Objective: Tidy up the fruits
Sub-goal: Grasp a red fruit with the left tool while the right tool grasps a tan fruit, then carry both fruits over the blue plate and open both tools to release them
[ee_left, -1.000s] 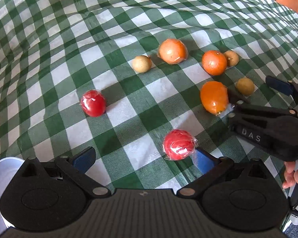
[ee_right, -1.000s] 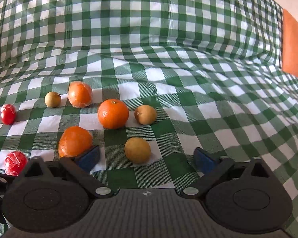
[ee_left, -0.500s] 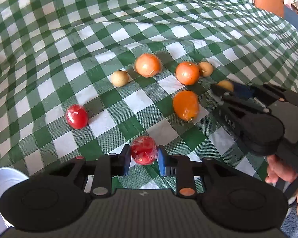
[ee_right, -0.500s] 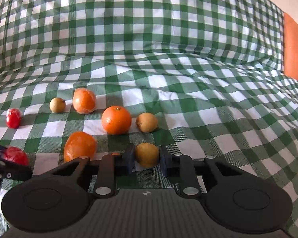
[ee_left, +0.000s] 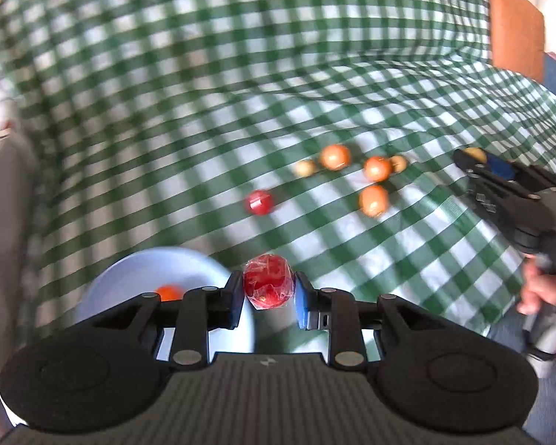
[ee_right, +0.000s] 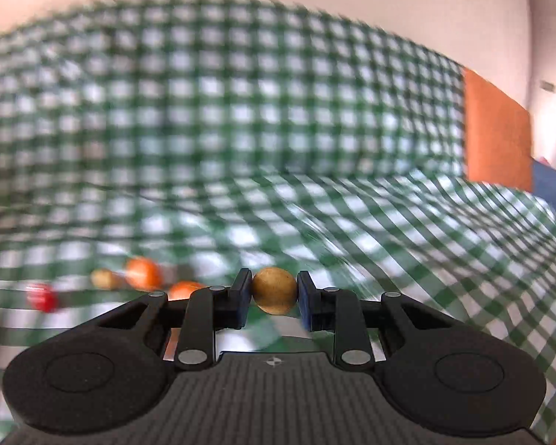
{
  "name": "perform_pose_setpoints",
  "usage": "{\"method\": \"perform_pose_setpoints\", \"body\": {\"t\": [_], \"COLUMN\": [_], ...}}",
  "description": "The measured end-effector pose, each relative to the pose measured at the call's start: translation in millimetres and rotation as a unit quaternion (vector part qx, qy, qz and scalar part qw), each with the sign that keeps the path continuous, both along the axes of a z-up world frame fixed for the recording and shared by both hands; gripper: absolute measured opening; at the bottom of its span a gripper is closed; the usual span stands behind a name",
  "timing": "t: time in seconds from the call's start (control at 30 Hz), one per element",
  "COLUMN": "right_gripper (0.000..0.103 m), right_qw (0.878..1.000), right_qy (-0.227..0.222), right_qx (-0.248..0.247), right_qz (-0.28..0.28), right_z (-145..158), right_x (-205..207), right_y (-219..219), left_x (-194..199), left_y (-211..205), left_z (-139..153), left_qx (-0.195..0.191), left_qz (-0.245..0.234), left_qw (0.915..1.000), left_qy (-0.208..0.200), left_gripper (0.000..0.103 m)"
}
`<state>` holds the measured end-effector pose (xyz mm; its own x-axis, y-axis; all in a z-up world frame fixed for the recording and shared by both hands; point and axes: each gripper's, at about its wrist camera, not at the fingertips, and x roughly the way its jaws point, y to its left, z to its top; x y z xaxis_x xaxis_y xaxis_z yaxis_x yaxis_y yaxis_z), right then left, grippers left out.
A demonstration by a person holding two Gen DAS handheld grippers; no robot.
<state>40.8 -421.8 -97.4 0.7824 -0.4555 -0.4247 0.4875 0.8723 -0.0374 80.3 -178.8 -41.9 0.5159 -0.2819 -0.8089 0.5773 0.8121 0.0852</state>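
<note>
Aloft, the left tool [ee_left: 268, 293] grips a plastic-wrapped red fruit [ee_left: 268, 286] beside a pale blue bowl [ee_left: 137, 274] holding a small orange fruit [ee_left: 168, 292]. The right tool [ee_right: 274, 293] clamps a round tan fruit [ee_right: 274, 290] above the green-checked cloth [ee_right: 426, 244], where three oranges [ee_left: 373, 200], tan fruits and another red fruit [ee_left: 259, 202] lie scattered.

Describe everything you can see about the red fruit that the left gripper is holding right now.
The red fruit is round, glossy deep red, and wrapped in crinkled clear film that catches the light. It sits pinched between the left gripper fingers, one pad on each side, lifted off the checked tablecloth. It hangs just right of the white bowl, not over it. Nothing else touches it.
</note>
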Motion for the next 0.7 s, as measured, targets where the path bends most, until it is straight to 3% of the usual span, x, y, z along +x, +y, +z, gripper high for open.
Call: {"method": "perform_pose_setpoints", "body": {"t": [0.17, 0.4, 0.57, 0.7], "right_gripper": [0.027, 0.028, 0.028, 0.028], "right_qw": [0.994, 0.968, 0.952, 0.946], "right_qy": [-0.017, -0.004, 0.01, 0.019], "right_qx": [0.034, 0.109, 0.097, 0.068], "right_qz": [0.105, 0.227, 0.291, 0.316], "right_z": [48, 87, 100, 107], "right_x": [-37, -77, -95, -103], "right_y": [61, 158, 219, 247], "left_x": [-30, -68, -92, -102], "left_y": [60, 127, 162, 179], "left_z": [18, 39, 49, 50], "left_qx": [0.016, 0.012, -0.006, -0.019], "left_qz": [0.046, 0.092, 0.109, 0.119], "left_qw": [0.9988, 0.9954, 0.9935, 0.992], "left_qy": [-0.006, -0.024, -0.034, -0.037], "left_gripper": [0.031, 0.031, 0.031, 0.031]}}
